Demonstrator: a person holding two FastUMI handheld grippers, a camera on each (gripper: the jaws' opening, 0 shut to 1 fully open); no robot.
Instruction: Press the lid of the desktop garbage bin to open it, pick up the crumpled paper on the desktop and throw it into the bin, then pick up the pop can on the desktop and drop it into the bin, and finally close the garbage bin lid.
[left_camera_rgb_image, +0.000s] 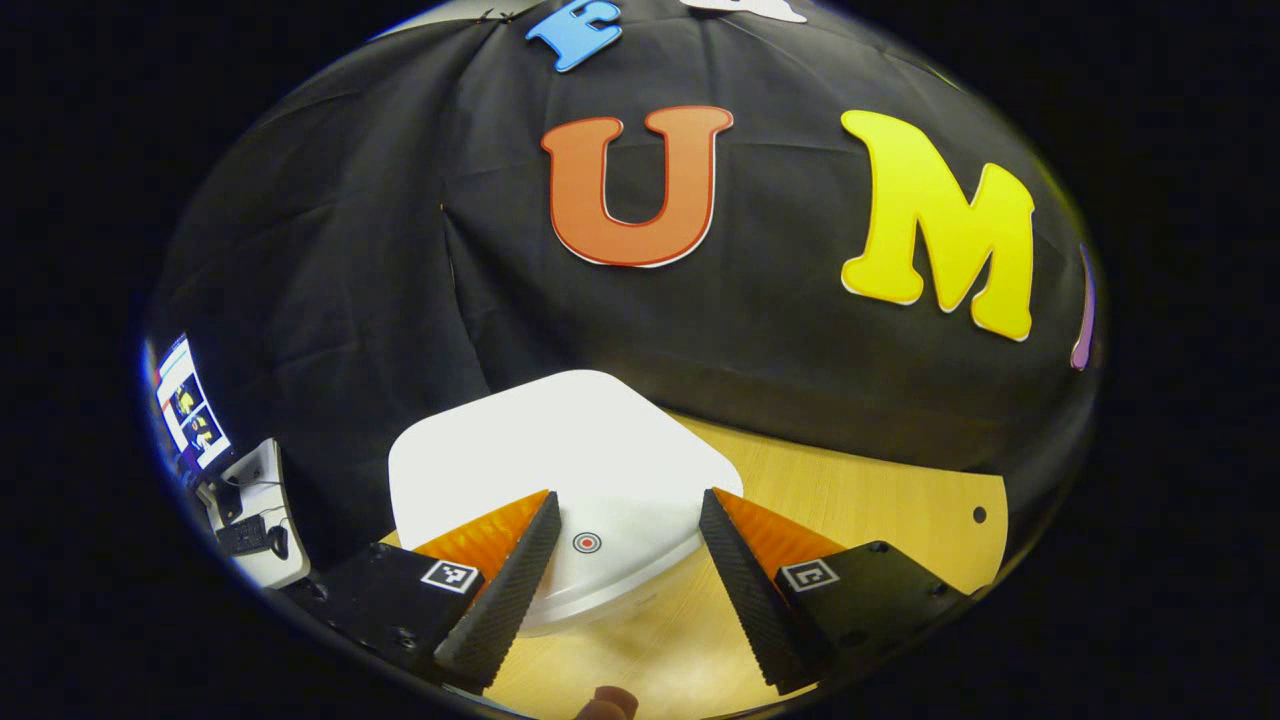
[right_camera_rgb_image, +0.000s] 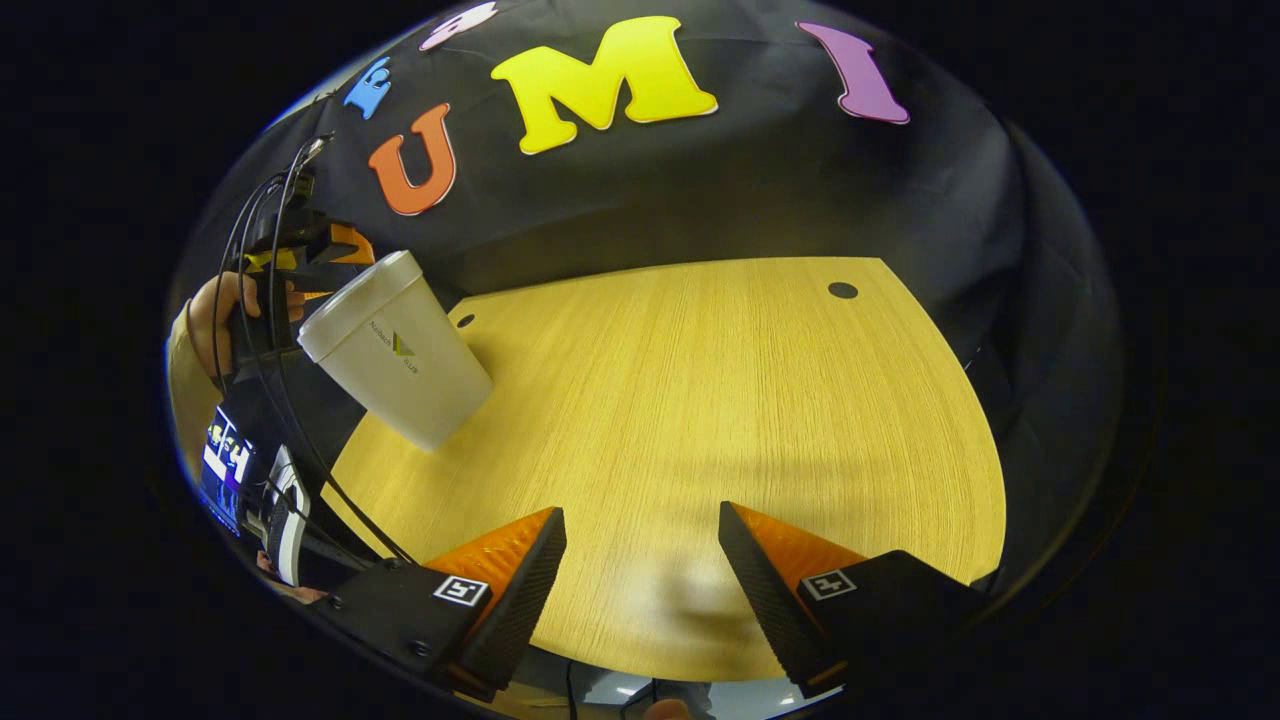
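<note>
Lid (left_camera_rgb_image: 560, 450) of the white bin lay directly ahead of and just below the left gripper (left_camera_rgb_image: 625, 560), whose two fingers stood spread apart with nothing between them. A small ringed mark (left_camera_rgb_image: 587, 542) near the lid's front edge sat midway between the fingertips, so the coming press, judged from this alignment, called for a short descent with little sideways correction. Whether the fingers already touched the lid could not be told. The lid was flat, shut and roughly square with rounded corners, showing no clear long axis; one corner pointed away toward the booth wall.

In the right gripper view the bin (right_camera_rgb_image: 400, 350) appeared as a tapering white tub, wider at the top, standing near the table's (right_camera_rgb_image: 700, 400) far left corner. Its long axis ran from base to lid, and the lean was likely lens distortion. A hand (right_camera_rgb_image: 215, 310) holding the left gripper hung just behind and above its rim.

The right gripper (right_camera_rgb_image: 640, 560) was likewise spread and empty, held over bare wood well apart from the bin. The left gripper was therefore much the nearer tool for the press. Paper and can could not be placed from these views.
</note>
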